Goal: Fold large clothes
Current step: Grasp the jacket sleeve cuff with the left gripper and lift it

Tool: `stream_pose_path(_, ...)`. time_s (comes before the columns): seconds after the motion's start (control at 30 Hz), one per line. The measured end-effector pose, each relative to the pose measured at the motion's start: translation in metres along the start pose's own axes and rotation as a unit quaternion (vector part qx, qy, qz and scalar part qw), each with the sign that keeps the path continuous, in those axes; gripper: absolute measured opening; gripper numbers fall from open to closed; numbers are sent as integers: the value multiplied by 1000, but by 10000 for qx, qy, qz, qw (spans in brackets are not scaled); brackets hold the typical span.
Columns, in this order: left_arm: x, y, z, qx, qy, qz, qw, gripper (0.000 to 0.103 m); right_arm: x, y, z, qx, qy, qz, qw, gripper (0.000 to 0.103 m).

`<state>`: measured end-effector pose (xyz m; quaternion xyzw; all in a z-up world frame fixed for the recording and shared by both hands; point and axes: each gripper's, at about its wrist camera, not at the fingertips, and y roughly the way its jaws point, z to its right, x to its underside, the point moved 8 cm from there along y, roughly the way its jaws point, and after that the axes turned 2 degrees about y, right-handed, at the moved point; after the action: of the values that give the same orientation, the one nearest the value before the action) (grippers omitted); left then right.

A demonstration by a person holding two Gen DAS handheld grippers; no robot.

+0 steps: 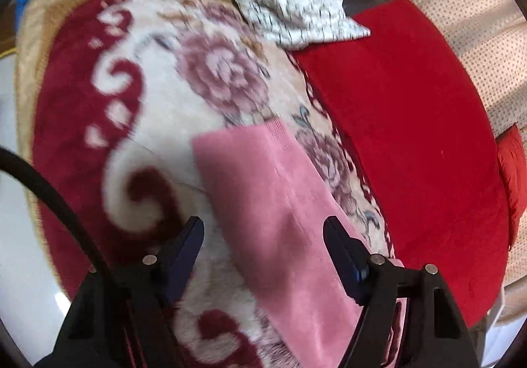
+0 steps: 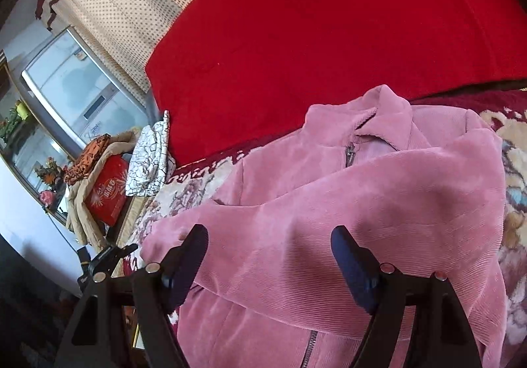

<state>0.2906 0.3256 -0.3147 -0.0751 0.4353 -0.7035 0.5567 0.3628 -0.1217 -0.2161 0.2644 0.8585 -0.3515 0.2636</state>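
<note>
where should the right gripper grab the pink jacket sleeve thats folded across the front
Grip the pink jacket by the sleeve near its cuff end, coming from the open right gripper side: that end lies loose on the blanket, free to lift.

A floral blanket (image 1: 148,111) lies beside a red cover (image 1: 411,137) (a patterned white cloth (image 1: 290,5) between).

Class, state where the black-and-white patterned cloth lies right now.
The patterned cloth lies bunched at the far end of the floral blanket, touching the red blanket's corner. In the right wrist view it is left of centre, beside a red box.
</note>
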Motion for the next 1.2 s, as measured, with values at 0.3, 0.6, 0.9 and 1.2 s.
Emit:
stream_pose_path(0.3,-24,24,11,-260,270,326,9988,29,-7,-6,23,-14,325,78,9994,81)
stream_pose_path(0.6,-20,-42,97,316,1671,1360,9760,6,-16,-17,34,29,423,319,9986,81)
stream_pose_path(0.9,138,-124,265,2386,4255,1463,8606,8,-22,-27,51,144,616,548,9965,81)
stream_pose_path(1.2,195,-96,282,2818,4537,617,8431,84,-36,-40,77,121,953,765,9924,92)
